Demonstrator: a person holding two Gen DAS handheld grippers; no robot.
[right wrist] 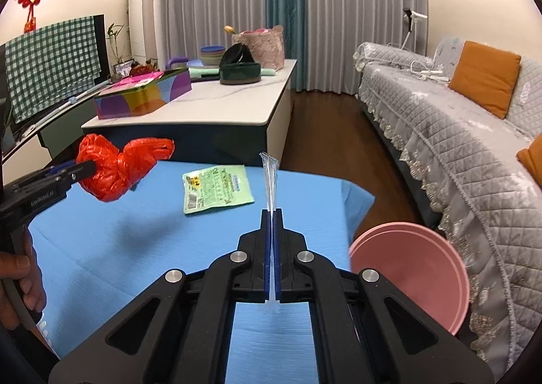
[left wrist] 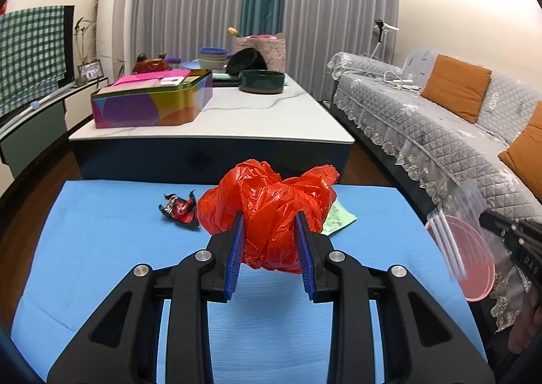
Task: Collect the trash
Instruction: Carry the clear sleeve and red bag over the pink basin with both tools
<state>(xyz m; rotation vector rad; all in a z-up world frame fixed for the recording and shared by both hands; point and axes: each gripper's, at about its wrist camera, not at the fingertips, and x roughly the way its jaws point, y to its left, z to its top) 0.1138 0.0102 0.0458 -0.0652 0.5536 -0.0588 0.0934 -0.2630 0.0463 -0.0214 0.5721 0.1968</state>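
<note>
My left gripper (left wrist: 270, 218) is shut on a crumpled red plastic bag (left wrist: 271, 204) and holds it above the blue table (left wrist: 101, 248); the bag also shows in the right wrist view (right wrist: 115, 167). My right gripper (right wrist: 272, 211) is shut on a clear zip bag (right wrist: 270, 177), seen edge-on, and holds it over the table's right edge above a pink bin (right wrist: 416, 268). In the left wrist view the zip bag (left wrist: 457, 224) hangs over the bin (left wrist: 477, 282). A red-black wrapper (left wrist: 179, 209) and a green packet (right wrist: 216, 188) lie on the table.
A white-topped coffee table (left wrist: 271, 113) stands beyond the blue table, with a colourful tin box (left wrist: 152, 101), a dark round container (left wrist: 261, 81) and bowls on it. A grey-covered sofa (right wrist: 457, 133) with orange cushions runs along the right. Wooden floor lies between them.
</note>
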